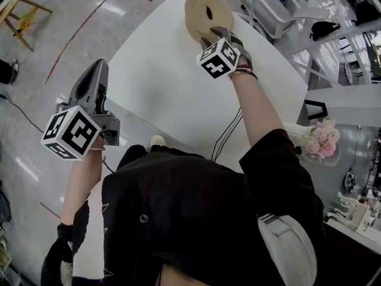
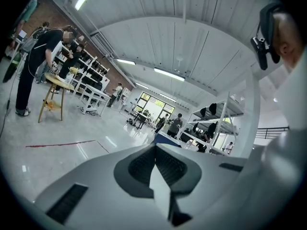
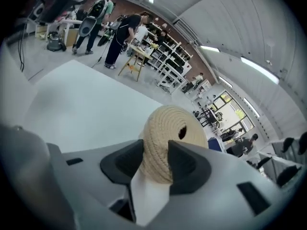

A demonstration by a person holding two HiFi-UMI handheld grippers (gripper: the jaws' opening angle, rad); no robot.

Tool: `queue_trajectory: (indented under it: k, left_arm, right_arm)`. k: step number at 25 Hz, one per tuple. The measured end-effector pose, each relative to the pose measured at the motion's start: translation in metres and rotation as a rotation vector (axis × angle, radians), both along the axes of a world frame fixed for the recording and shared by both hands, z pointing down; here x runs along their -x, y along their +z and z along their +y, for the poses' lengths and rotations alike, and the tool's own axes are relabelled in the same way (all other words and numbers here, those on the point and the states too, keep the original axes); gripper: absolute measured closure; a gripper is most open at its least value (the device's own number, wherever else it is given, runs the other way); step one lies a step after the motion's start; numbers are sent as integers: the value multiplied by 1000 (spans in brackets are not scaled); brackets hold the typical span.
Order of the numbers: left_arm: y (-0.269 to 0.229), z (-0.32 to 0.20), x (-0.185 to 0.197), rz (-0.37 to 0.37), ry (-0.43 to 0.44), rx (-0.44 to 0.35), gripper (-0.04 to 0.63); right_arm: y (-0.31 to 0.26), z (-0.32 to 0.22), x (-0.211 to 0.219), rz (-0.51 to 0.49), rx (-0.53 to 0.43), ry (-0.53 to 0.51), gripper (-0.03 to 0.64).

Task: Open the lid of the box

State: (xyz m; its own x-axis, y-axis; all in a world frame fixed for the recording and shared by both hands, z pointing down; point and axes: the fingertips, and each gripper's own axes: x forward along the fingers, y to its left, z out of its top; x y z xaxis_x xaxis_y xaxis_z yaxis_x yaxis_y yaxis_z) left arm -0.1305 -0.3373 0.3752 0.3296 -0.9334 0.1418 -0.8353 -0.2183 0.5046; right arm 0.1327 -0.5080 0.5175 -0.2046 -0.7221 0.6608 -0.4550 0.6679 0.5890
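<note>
A round lid of coiled beige rope (image 1: 202, 11) with a small hole in it stands tilted up on its edge at the far end of the white table (image 1: 155, 76). My right gripper (image 1: 213, 36) reaches it from the near side. In the right gripper view the lid's rim (image 3: 165, 133) sits between the two dark pads, which touch it on both sides. I cannot make out the box body under the lid. My left gripper (image 1: 97, 70) hangs off the table's left edge over the floor, its jaws (image 2: 156, 164) shut with nothing between them.
A white chair (image 1: 268, 8) stands behind the table's far right corner. Pink flowers (image 1: 321, 139) sit on a surface to the right. On the floor at left are a wooden stool (image 1: 18, 14) and a red line (image 1: 77, 34). People work at far benches (image 3: 124, 32).
</note>
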Motion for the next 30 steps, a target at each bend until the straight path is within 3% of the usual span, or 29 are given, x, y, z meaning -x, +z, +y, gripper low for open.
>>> queue_trajectory:
  k: [6,14,30]
  left_arm:
    - [4,-1,1,3,3,17,586]
    - [4,2,4,6,0,21,586]
    - [0,-7,5,15,-9,4,586]
  right_arm:
    - [5,-1,0,94,-7,-26,462]
    - [4,2,0,125,20,-14,480]
    - [-10,0,3,18,72,15,483]
